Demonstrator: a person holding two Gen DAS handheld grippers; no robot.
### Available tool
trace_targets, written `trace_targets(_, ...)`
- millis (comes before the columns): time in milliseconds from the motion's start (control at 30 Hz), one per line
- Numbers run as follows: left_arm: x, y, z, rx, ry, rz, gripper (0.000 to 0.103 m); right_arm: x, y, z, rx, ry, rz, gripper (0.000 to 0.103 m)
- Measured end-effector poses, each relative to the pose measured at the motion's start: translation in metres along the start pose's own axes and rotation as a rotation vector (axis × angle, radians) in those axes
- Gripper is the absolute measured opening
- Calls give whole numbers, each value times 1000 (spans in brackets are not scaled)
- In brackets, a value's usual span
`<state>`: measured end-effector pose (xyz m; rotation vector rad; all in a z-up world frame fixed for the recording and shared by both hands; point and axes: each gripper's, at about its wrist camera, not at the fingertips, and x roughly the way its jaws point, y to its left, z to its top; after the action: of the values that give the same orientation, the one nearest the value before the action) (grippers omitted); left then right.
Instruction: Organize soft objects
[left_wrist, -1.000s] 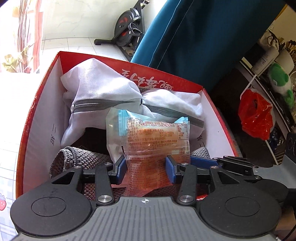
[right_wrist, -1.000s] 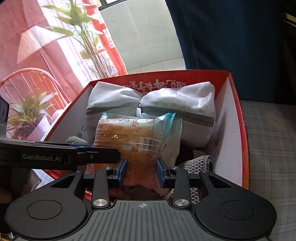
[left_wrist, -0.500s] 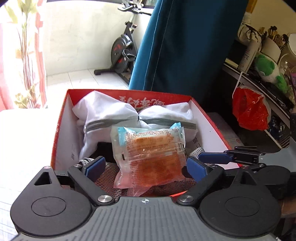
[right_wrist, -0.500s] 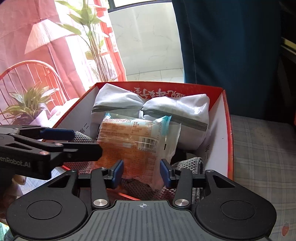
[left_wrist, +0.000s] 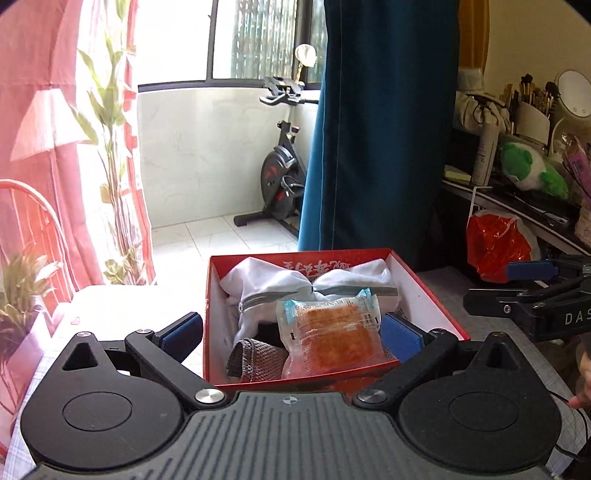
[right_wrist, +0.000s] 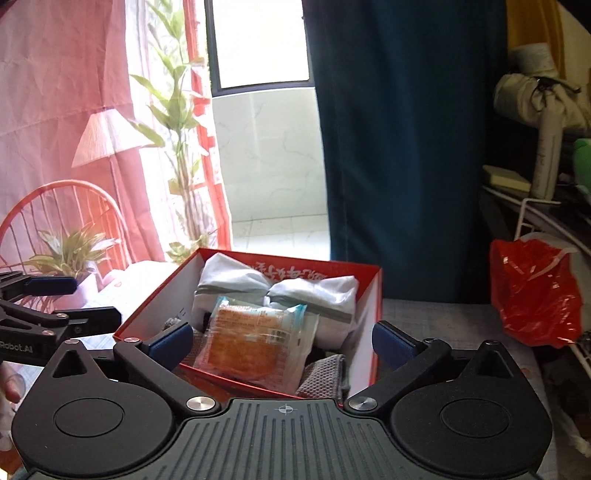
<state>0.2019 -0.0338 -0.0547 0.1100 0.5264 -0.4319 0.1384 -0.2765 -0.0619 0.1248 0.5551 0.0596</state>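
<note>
My left gripper (left_wrist: 291, 334) hangs over the near edge of the red box (left_wrist: 424, 291). Its jaws have just been opening and now stand spread wide, with nothing pinched between the blue pads (left_wrist: 400, 338). My right gripper (right_wrist: 282, 341) is the same: its jaws have just been opening, they stand wide, and no pad touches anything.

The snack pack (left_wrist: 330, 334) lies free in the box, at the near middle, its clear wrapper with pale blue ends leaning up against the white pouch (left_wrist: 280, 286). That pouch, with its grey zip, fills the far side of the box under the printed red wall. A grey knit cloth (left_wrist: 255, 360) sits low in the near left corner, partly under the pack; from the right wrist I see more of it at the near right corner too.

The box rests on a checked surface (right_wrist: 436, 314). To its right a red plastic bag (right_wrist: 535, 295) hangs from a cluttered shelf. Beyond the box I see a dark blue curtain (left_wrist: 380, 129), and further left an exercise bike (left_wrist: 282, 173) on pale floor tiles. A pink curtain (right_wrist: 74, 92) and a plant (right_wrist: 177, 122) are at far left.
</note>
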Motion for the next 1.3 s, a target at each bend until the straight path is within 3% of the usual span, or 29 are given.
trace_targets(167,-40,-8,5,35,-75,100,103,-48,4,2,13,-96,-17,103)
trace_targets(367,-91,-10,13,6,-173,106,103,-100,7,2,34,-181,-10,103)
trace_targets(633,-140,-32,17,18,-241,182,103,-148,14,5,61,-239,17,103)
trace_targets(967,-152,-37,14,1,-225,207,103,-171,27,8,48,-271,15,103)
trace_targets(1300,-150,-32,12,-16,-205,228,103,-170,24,8,36,-257,-72,103)
